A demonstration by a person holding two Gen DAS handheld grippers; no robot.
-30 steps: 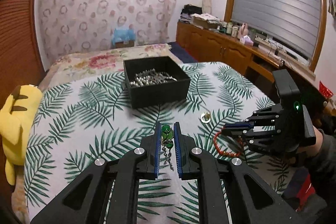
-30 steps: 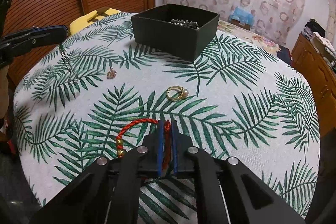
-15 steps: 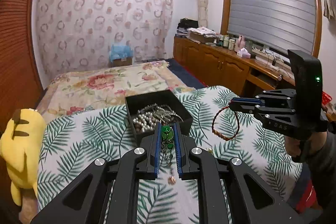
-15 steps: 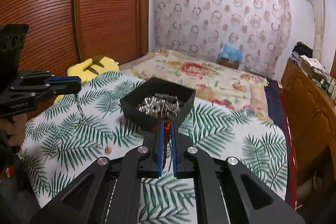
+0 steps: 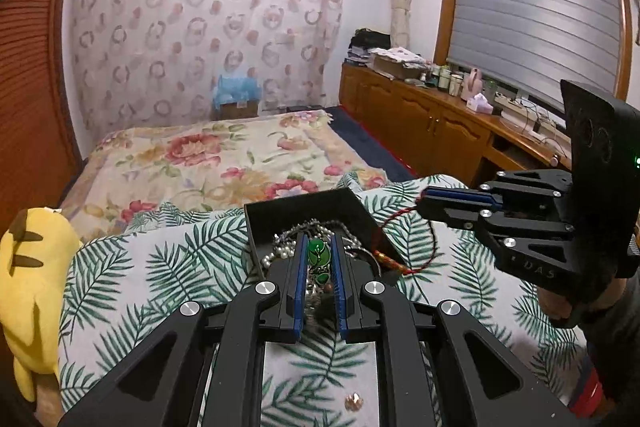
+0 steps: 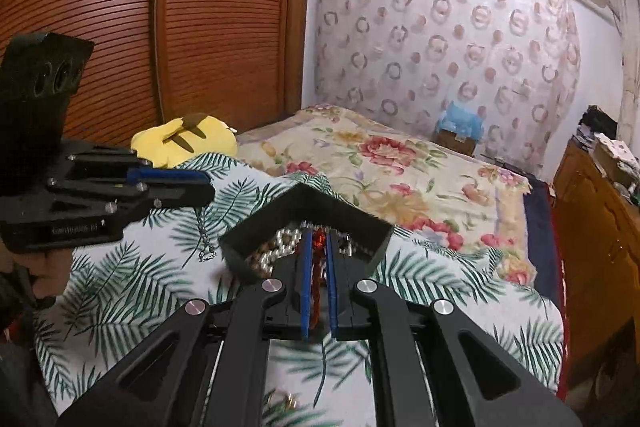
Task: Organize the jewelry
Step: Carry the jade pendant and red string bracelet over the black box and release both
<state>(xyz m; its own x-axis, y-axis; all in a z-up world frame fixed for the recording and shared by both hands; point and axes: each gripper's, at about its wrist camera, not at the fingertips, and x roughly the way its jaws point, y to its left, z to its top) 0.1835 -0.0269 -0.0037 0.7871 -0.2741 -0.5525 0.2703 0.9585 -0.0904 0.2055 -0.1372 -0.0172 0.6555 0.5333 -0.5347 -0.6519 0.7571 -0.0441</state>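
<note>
Over black box (image 5: 344,205): L fingers (image 5: 298,267) pinching green pendant (image 5: 319,254) upright, R fingers (image 6: 306,259) pinching red cord (image 6: 319,247).

Both grippers are black linkage frames with round silver screws. The left gripper (image 5: 318,259) and right gripper (image 6: 318,247) carry blue finger pads (image 5: 298,267). A green light (image 5: 636,160) glows on the right one's upright housing.

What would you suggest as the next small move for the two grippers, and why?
Probably carry both on over the black box and open. The left gripper is shut on the green pendant necklace, the right gripper on the red cord bracelet, both near its rim.
</note>
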